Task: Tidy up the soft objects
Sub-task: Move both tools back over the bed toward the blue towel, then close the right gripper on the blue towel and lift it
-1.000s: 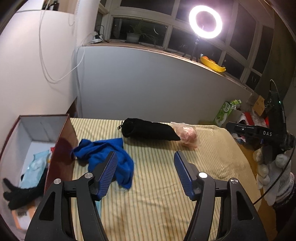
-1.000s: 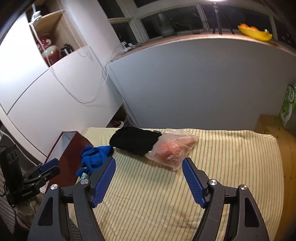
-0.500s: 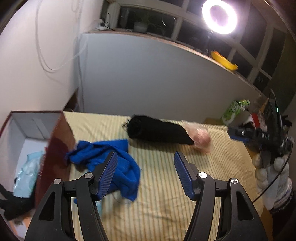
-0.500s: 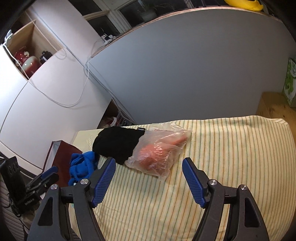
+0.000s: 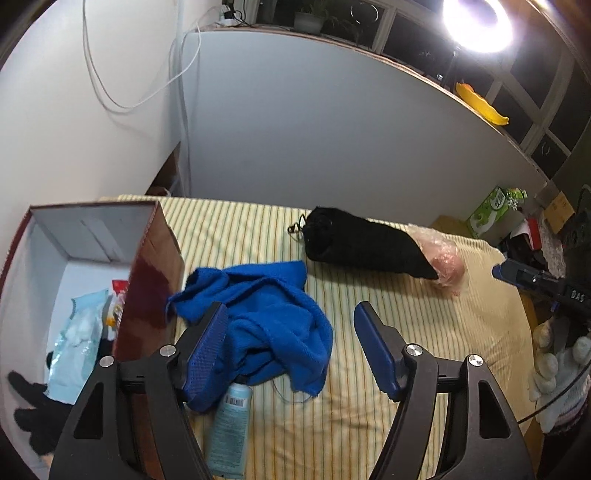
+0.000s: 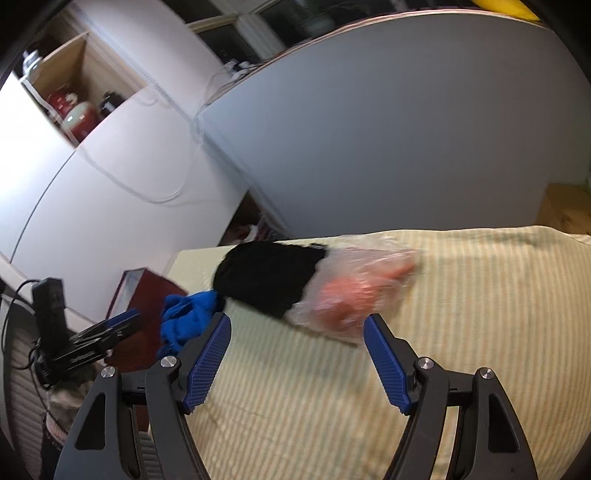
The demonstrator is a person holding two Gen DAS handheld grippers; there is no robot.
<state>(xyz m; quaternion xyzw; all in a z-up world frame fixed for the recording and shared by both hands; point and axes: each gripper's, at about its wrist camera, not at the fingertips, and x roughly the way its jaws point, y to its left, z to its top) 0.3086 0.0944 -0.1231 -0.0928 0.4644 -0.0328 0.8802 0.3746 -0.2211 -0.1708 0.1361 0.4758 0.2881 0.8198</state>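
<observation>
Left gripper (image 5: 290,347): jaws spread, just opened wider, clamping nothing, crumpled blue terry towel (image 5: 266,321) lying between and against the left pad, pale teal tube (image 5: 229,428) below it, open maroon cardboard box (image 5: 147,280) to its left. Right gripper (image 6: 297,360): jaws apart, empty, above yellow striped cloth (image 6: 461,314). Ahead of its fingertips: black fabric pouch (image 6: 269,280) touching clear plastic bag of pink items (image 6: 354,291).

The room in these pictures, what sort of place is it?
Probably a room at home set up for filming: a table under a striped cloth, a ring light by dark windows, and a shelf with jars.
</observation>
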